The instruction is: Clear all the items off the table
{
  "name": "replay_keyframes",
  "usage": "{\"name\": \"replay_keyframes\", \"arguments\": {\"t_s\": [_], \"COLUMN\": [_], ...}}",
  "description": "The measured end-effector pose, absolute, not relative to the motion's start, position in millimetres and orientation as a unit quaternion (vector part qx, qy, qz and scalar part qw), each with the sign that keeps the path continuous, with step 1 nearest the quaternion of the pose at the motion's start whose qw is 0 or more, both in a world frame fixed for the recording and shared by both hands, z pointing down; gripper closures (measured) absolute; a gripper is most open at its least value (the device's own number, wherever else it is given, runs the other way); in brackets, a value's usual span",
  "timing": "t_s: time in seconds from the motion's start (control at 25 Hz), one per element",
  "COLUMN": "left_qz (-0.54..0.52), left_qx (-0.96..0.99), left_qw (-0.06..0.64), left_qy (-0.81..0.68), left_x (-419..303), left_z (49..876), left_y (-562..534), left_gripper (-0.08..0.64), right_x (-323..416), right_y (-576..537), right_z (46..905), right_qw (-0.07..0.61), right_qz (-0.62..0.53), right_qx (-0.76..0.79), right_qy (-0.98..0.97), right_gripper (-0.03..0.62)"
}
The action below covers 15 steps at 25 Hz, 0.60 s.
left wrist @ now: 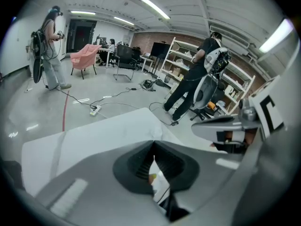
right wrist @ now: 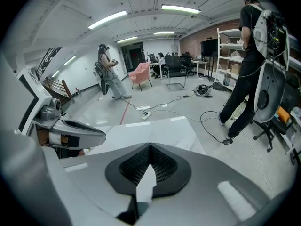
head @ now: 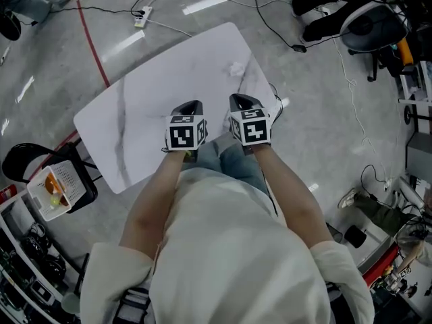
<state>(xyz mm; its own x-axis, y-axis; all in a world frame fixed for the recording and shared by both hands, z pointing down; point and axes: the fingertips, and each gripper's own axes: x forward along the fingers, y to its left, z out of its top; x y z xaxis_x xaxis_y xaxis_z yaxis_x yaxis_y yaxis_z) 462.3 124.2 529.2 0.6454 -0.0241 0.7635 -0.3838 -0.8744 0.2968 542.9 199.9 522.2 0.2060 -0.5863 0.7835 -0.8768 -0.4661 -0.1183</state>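
A small crumpled white paper (head: pixel 236 68) lies near the far right side of the white marble table (head: pixel 148 106); I see nothing else on the tabletop. My left gripper (head: pixel 195 104) and right gripper (head: pixel 239 98) hover side by side over the table's near edge, both pointing toward the paper and short of it. In the left gripper view the jaws (left wrist: pixel 153 143) are closed tip to tip with nothing between them. The right gripper (right wrist: pixel 149 146) looks the same, shut and empty. Each gripper view shows the other gripper beside it.
A white basket (head: pixel 55 189) with orange items sits on a black stool left of the table. Cables and a power strip (head: pixel 141 17) lie on the floor beyond it, with red floor tape (head: pixel 94 46). People stand farther off, near office chairs (head: pixel 368 25).
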Motion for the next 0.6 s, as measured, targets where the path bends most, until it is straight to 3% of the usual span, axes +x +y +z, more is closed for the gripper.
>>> {"name": "replay_keyframes", "arguments": {"t_s": [0.6], "left_qz": [0.388], "left_qx": [0.858], "left_qw": [0.267], "left_qy": [-0.203], "left_x": [502.6], "left_z": [536.1], "left_y": [131.5], "left_gripper": [0.552], "right_x": [601.9], "right_y": [217.5], "right_z": [534.7], "right_qw": [0.23], "right_qz": [0.399], "right_qx": [0.712], "right_qy": [-0.531], "right_gripper": [0.594]}}
